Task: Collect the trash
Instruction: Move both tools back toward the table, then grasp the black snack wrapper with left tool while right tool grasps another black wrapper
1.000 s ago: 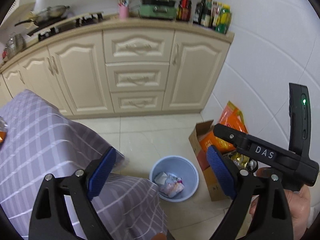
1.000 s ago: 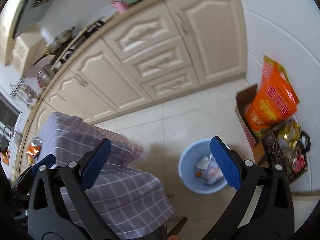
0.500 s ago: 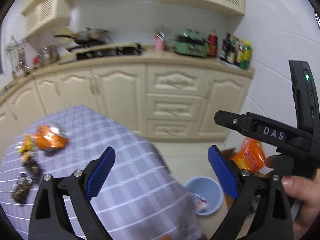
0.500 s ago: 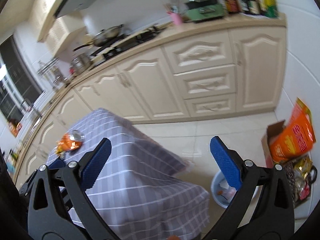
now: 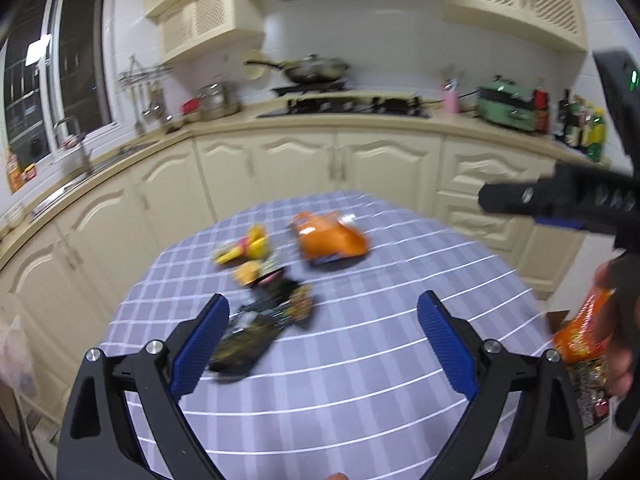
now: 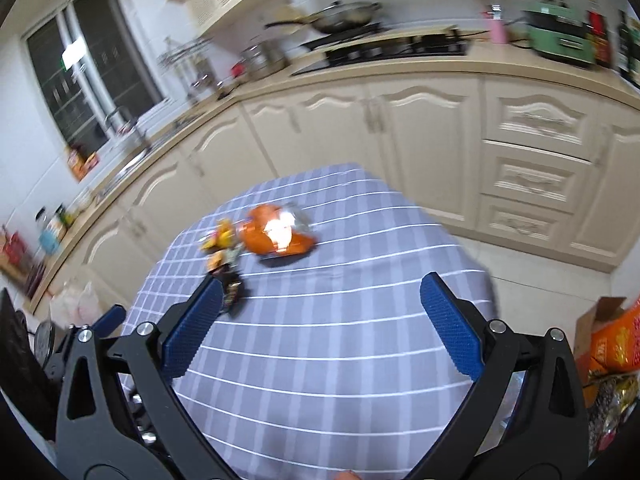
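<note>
Several wrappers lie on the grey checked tablecloth (image 5: 360, 360): an orange snack bag (image 5: 330, 240) (image 6: 276, 236), a yellow wrapper (image 5: 246, 246) (image 6: 218, 238), and dark wrappers (image 5: 264, 320) (image 6: 232, 286) nearest me. My left gripper (image 5: 322, 342) hovers open over the table's near side, the dark wrappers just ahead of its left finger. My right gripper (image 6: 320, 328) is open too, empty, above the cloth to the right. The right gripper's body (image 5: 560, 196) shows at the right edge of the left wrist view, held by a hand. Both views are motion-blurred.
Cream kitchen cabinets (image 5: 340, 168) and a counter with a stove and wok (image 5: 316, 70) run behind the table. A cardboard box with orange bags (image 6: 608, 344) stands on the floor at the right. A white plastic bag (image 6: 76, 300) sits at the left.
Both grippers have swung up and left, away from the blue bin on the floor, and now face the table with the wrappers. Both stayed open and empty.
</note>
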The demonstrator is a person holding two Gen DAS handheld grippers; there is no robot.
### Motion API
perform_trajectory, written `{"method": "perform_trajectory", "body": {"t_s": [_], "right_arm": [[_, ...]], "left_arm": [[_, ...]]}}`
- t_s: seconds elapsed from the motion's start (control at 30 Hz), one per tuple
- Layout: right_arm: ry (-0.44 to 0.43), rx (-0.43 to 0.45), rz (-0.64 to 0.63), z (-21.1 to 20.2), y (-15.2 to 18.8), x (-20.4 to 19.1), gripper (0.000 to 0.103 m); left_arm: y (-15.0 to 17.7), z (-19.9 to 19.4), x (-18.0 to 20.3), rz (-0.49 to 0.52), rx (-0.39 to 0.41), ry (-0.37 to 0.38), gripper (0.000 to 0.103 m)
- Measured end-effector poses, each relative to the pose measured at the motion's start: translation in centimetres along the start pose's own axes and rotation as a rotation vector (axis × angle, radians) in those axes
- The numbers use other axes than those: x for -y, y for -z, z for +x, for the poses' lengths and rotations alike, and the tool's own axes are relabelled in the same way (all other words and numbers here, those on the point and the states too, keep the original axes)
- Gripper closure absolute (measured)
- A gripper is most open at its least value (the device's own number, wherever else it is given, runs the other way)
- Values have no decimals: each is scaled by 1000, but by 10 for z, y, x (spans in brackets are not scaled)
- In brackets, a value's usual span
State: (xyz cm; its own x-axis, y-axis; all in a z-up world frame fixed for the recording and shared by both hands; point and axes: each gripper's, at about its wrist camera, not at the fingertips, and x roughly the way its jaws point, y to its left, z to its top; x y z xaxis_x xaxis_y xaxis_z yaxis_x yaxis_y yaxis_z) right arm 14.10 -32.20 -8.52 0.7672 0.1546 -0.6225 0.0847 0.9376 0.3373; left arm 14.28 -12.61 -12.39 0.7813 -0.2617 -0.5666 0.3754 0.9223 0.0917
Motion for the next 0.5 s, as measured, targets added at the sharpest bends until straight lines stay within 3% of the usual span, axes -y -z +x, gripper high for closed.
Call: {"method": "perform_trajectory", "body": {"t_s": [0.27,0.4,0.5], "right_arm": [[-41,-118,-66,61,4,-43,6],[-37,-190,-90,94,14,-50,6],[-42,-239,-101,115,21,-49,6]], "left_arm": [[34,33,-48,49,-61,-74,10],[45,56,-48,130,-74,-131,10],[45,69,-46,187,-89,-135,10]]}}
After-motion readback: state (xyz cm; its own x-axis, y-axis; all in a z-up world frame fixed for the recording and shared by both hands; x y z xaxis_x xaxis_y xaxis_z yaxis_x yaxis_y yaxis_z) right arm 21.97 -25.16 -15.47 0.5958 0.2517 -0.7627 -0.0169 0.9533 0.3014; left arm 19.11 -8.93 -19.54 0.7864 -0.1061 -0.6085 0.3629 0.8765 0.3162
